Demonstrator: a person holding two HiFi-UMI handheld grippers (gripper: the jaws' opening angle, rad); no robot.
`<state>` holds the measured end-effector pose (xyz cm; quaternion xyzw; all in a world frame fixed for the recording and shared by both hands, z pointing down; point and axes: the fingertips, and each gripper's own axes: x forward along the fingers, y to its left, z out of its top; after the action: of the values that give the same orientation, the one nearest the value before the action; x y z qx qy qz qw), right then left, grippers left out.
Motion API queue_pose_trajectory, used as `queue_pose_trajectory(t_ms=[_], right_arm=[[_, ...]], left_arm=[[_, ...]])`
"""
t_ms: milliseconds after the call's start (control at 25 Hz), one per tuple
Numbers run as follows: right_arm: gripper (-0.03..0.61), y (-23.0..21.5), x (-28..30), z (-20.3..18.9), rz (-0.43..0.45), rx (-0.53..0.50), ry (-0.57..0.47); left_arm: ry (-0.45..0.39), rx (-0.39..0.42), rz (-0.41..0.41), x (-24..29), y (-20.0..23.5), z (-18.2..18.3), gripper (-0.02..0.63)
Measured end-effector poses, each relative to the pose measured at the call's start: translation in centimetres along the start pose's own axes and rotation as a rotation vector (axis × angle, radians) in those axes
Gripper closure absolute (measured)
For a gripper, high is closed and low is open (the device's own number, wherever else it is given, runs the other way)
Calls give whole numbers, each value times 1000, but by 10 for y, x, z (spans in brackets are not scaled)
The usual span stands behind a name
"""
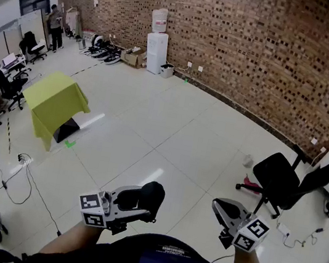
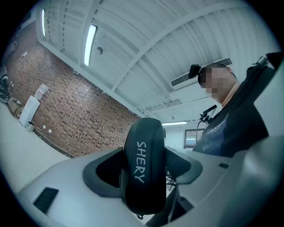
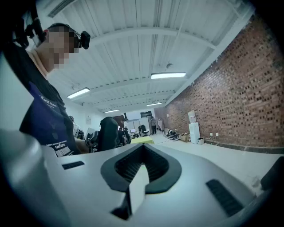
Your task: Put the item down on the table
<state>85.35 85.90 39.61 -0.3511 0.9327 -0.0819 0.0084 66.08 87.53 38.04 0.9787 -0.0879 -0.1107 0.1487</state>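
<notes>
A black, rounded oval case point(image 2: 143, 168) with white lettering stands between the jaws of my left gripper point(image 2: 144, 172); both pads press on its sides. In the head view the left gripper point(image 1: 140, 202) holds the case point(image 1: 152, 196) in the air close to my body, high over the floor. My right gripper point(image 1: 221, 209) hangs beside it at the right, and its jaws meet with nothing between them point(image 3: 141, 163). The case point(image 3: 108, 133) also shows in the right gripper view. A table under a yellow-green cloth point(image 1: 54, 100) stands far off to the left.
A black office chair point(image 1: 284, 179) stands on the tiled floor at the right. A brick wall point(image 1: 260, 44) runs along the back, with a white water dispenser point(image 1: 157, 45) against it. Cables point(image 1: 16, 178) and more chairs lie at the left.
</notes>
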Motion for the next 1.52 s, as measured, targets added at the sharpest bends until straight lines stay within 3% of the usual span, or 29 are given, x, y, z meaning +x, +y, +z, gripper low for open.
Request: queue_pose_trajectory(t_ms=[440,680,920,1240,1520], right_arm=[[591,-47,-54,-4,-69,11,-2],[591,-69,-46,-7,-108,25,3],[591,-98,9,3,-142,-1,14],[591,-134,136,46,-169,-22,3],[591,-170,221,49,-158,-12,16]], left_arm=[[20,-35,-61,68,0,-23,316],[29,-54,-92,79,28,-21,316],[13,-55,-130,73,93,3,316],[29,-38,-176,37,209,73,316],[41,-28,-148,12,295,100,316]])
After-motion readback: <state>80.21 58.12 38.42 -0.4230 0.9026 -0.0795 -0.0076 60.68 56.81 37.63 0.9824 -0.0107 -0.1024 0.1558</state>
